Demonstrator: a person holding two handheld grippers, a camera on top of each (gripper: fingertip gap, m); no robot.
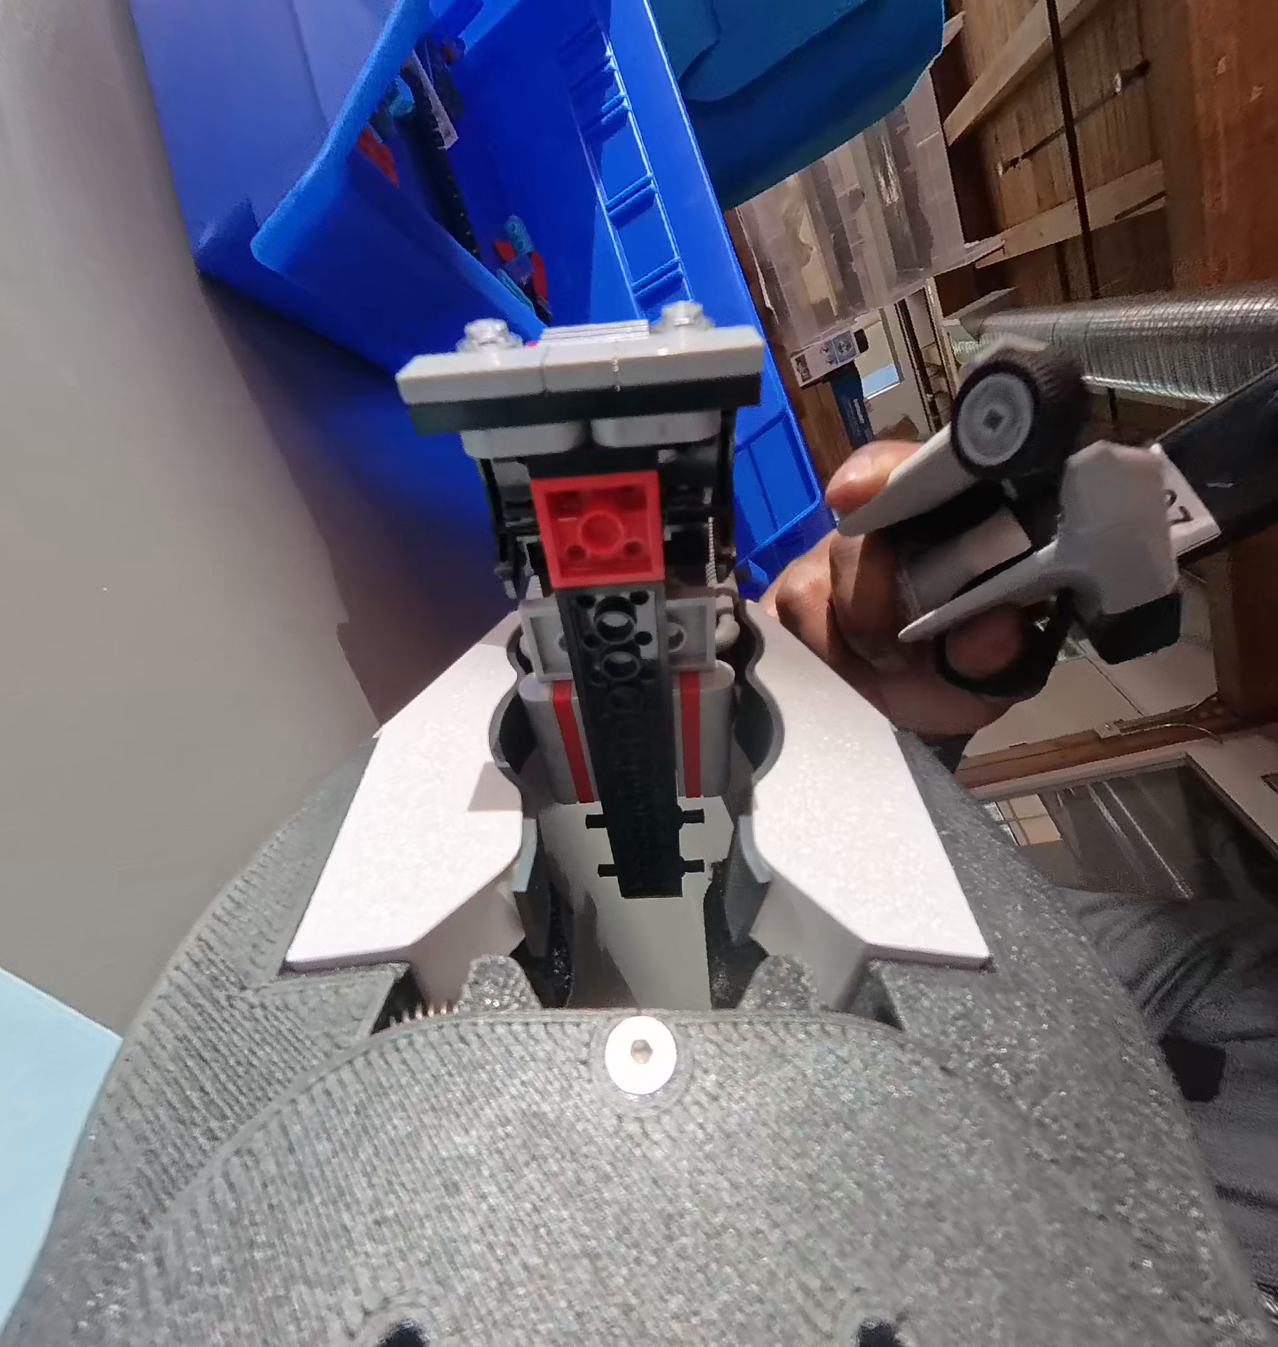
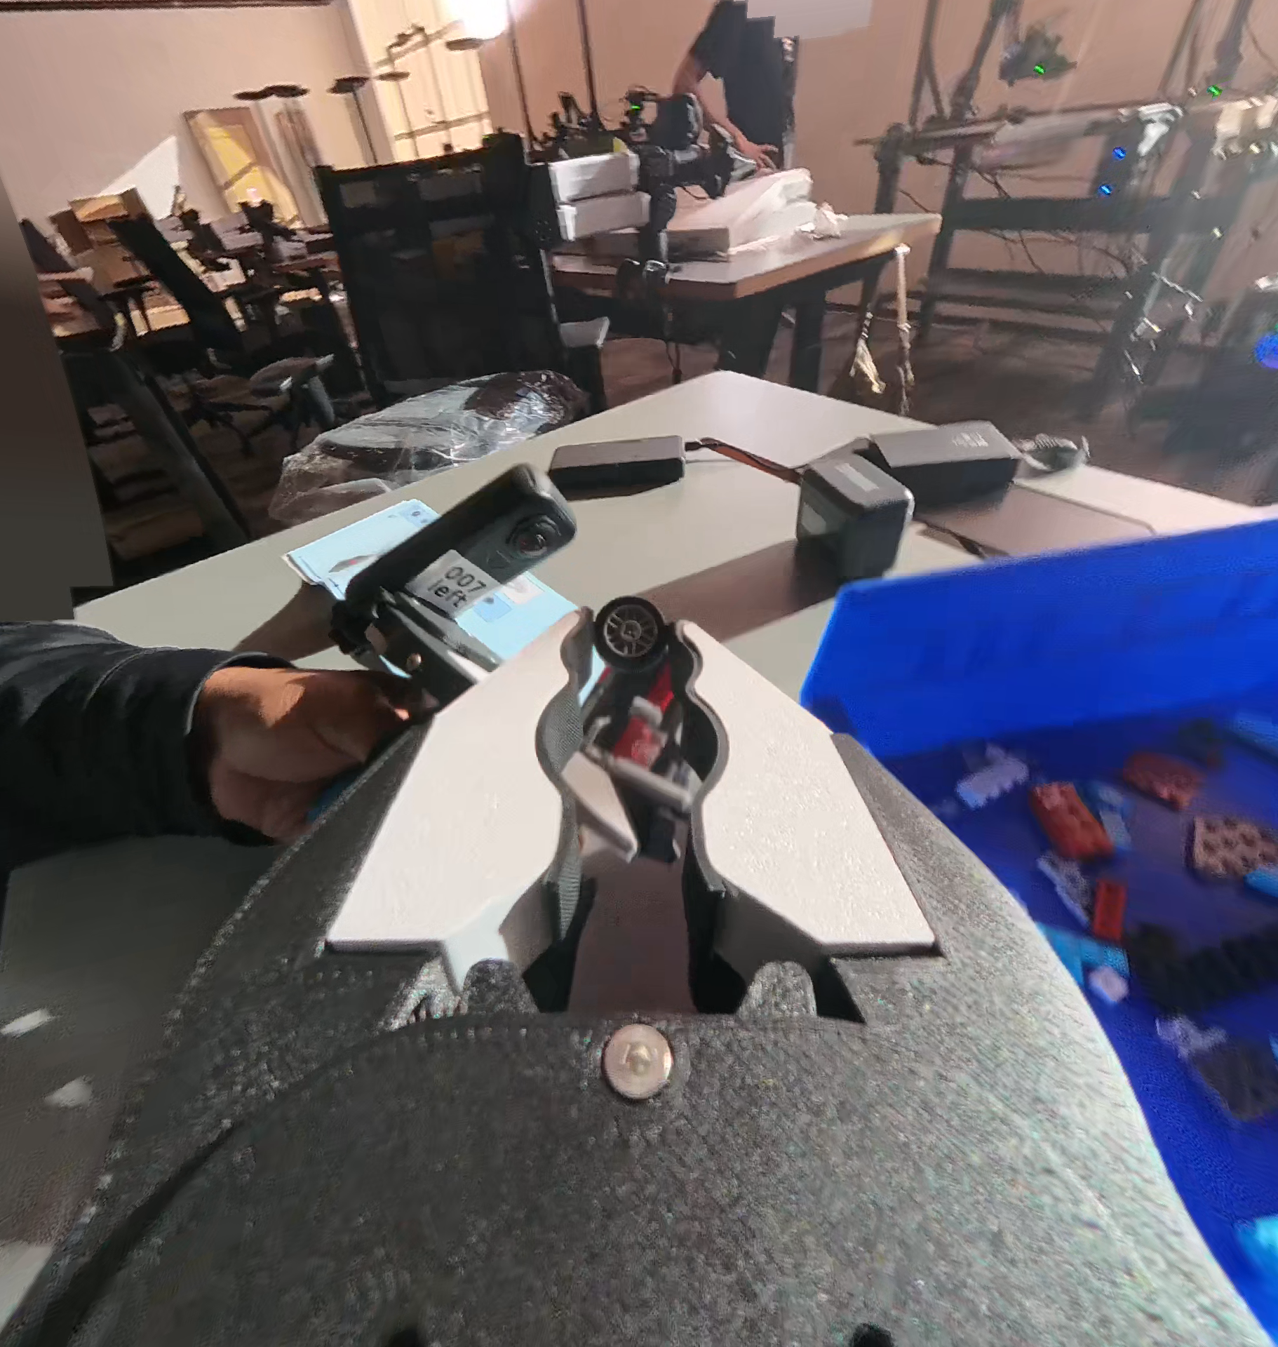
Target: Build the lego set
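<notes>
Two hand-held grippers meet above a grey table (image 2: 731, 415), beside a blue plastic bin (image 2: 1059, 641) of loose bricks in red, black, white and light blue.

The left gripper (image 1: 625, 649) is closed on a half-built lego car (image 1: 592, 554), a long grey, black and red model seen from its underside. Its white fingers (image 1: 432, 824) press against the grey flanks with the red stripes, and the model juts forward well past the fingertips. A red square plate with a round centre sits on the black beam that runs down the middle, and a flat grey bar crosses the far end.

The right gripper (image 2: 632, 660) pinches a small black-tyred wheel with a grey spoked hub (image 2: 630, 630) between its tips. In the left wrist view the same wheel (image 1: 1008, 423) shows at the right, well apart from the car, with a hand (image 1: 862, 576) on the gripper's black trigger loop. From the right wrist view, part of the car appears through the gap between the fingers, just behind the wheel. A light blue instruction sheet (image 2: 476, 612) lies on the table under the left gripper.
</notes>
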